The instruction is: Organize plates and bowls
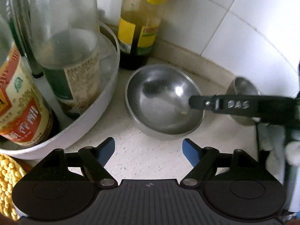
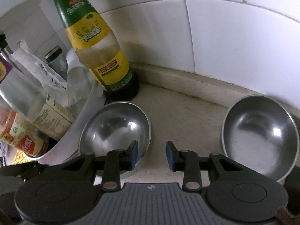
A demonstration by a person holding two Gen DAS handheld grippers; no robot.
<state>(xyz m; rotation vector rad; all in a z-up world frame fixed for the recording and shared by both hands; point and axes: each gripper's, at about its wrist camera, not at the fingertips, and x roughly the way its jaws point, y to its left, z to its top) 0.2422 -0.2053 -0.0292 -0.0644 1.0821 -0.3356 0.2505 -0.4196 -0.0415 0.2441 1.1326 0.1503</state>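
A steel bowl (image 1: pixel 165 101) sits upright on the pale counter, just ahead of my open, empty left gripper (image 1: pixel 149 152). The same bowl (image 2: pixel 114 129) is at the left in the right wrist view. My right gripper (image 2: pixel 151 154) is open; its left finger hangs over that bowl's near rim, touching or not I cannot tell. It enters the left wrist view (image 1: pixel 196 103) from the right, over the bowl's right rim. A second steel bowl (image 2: pixel 260 138) stands to the right near the wall; it shows partly hidden behind the right gripper's arm in the left wrist view (image 1: pixel 241 88).
A white tub (image 1: pixel 88 123) of bottles and jars stands at the left, touching or nearly touching the first bowl. A yellow-labelled sauce bottle (image 2: pixel 101 48) stands in the corner behind. White tiled walls (image 2: pixel 234 28) close the back. A yellow cloth (image 1: pixel 9 178) lies at lower left.
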